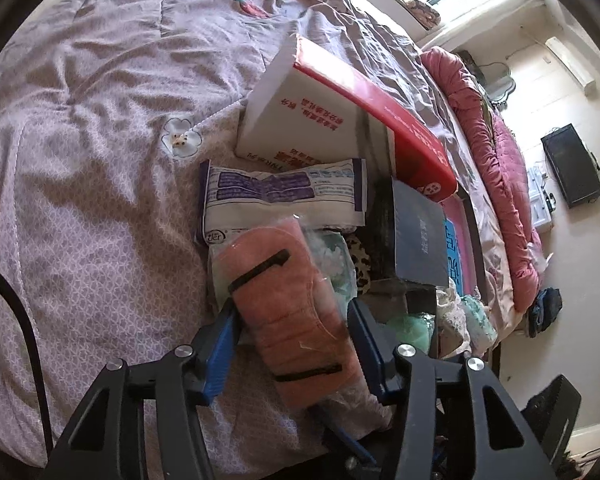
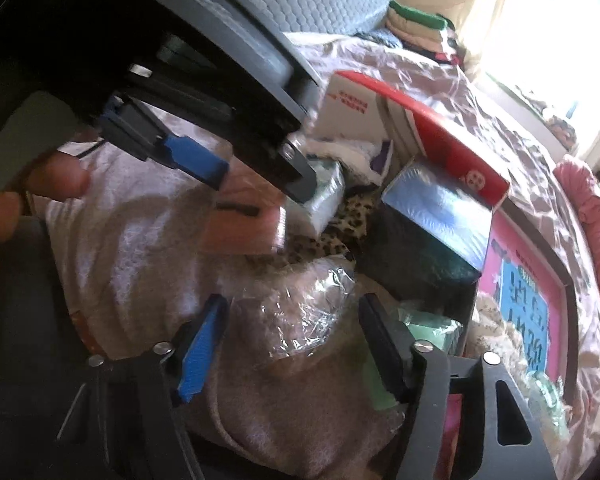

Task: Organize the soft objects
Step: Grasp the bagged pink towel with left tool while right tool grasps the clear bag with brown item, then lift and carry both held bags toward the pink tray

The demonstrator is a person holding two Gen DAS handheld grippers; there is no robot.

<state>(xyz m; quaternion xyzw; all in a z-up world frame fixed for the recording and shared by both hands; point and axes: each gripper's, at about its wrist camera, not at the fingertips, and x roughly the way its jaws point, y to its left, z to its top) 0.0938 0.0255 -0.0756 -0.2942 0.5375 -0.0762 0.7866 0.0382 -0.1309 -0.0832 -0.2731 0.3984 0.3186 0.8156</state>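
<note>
Straddling a bagged coral towel (image 1: 296, 308), left tool (image 1: 292, 320), spread wide.

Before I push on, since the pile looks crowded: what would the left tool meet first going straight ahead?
The left tool already straddles the orange pack; beyond it, probably the white pack, though depth is unclear.

Right wrist view: motion blur smears the red-and-white box (image 2: 416, 128) print beyond reading. The left gripper (image 2: 260, 176) hides most of the orange bagged item (image 2: 244, 224).
</note>
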